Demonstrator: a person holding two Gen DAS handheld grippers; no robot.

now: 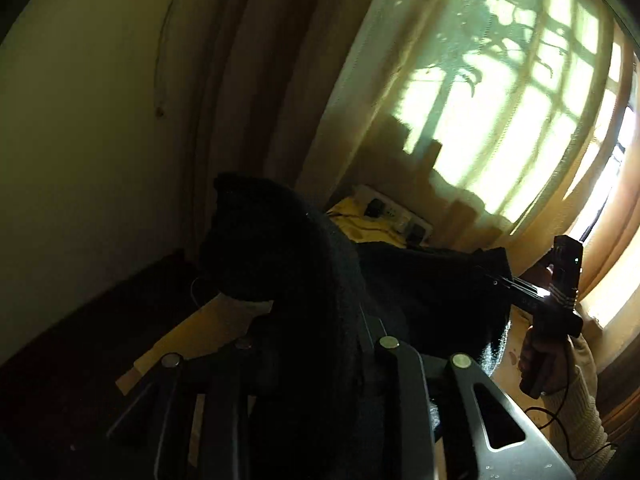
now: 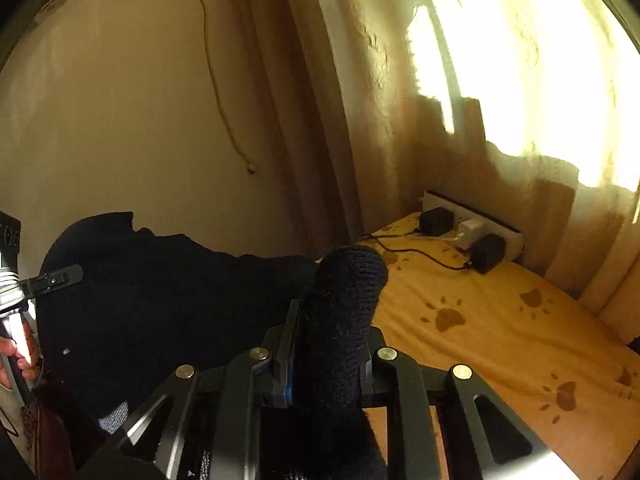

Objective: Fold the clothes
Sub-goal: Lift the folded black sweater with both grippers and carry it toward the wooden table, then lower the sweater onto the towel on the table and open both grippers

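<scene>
A black knitted garment (image 2: 160, 304) is held up in the air above a yellow paw-print blanket (image 2: 500, 332), stretched between the two grippers. The right gripper (image 2: 332, 320) is pressed together on a bunched roll of the knit standing up between its fingers. The left gripper (image 1: 320, 328) is likewise clamped on the cloth, its fingers largely buried in dark fabric. A power strip (image 2: 472, 224) is seen by the curtain (image 2: 400, 80).

Black knit garment (image 2: 160, 304) held aloft
</scene>
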